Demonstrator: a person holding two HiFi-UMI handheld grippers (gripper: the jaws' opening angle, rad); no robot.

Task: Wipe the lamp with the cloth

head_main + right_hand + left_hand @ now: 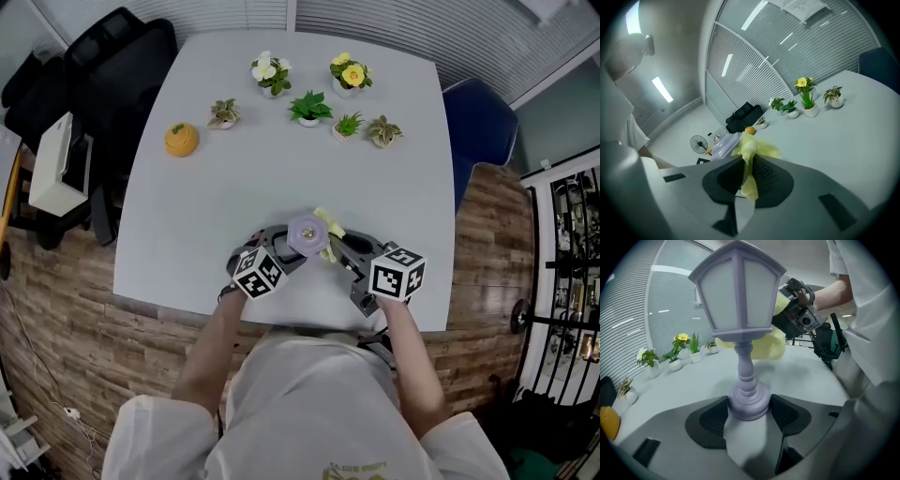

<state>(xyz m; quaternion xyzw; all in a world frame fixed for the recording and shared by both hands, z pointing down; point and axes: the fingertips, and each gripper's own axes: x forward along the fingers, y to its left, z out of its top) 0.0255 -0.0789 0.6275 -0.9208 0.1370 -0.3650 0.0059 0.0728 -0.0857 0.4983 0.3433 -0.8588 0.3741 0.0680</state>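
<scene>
Near the 6 o'clock edge of the white table [281,169], the left gripper [749,411] is clamping the purple lamp [740,301] upright by its round base. At the lamp's 3 o'clock, the right gripper [747,176] is pinching the yellow cloth [749,154] tight, holding it against the lantern head.

White table [234,197], wooden floor [487,216], blinds [754,70]

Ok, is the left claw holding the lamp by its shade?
No, the left claw grips the lamp at its round base, below the shade.
</scene>
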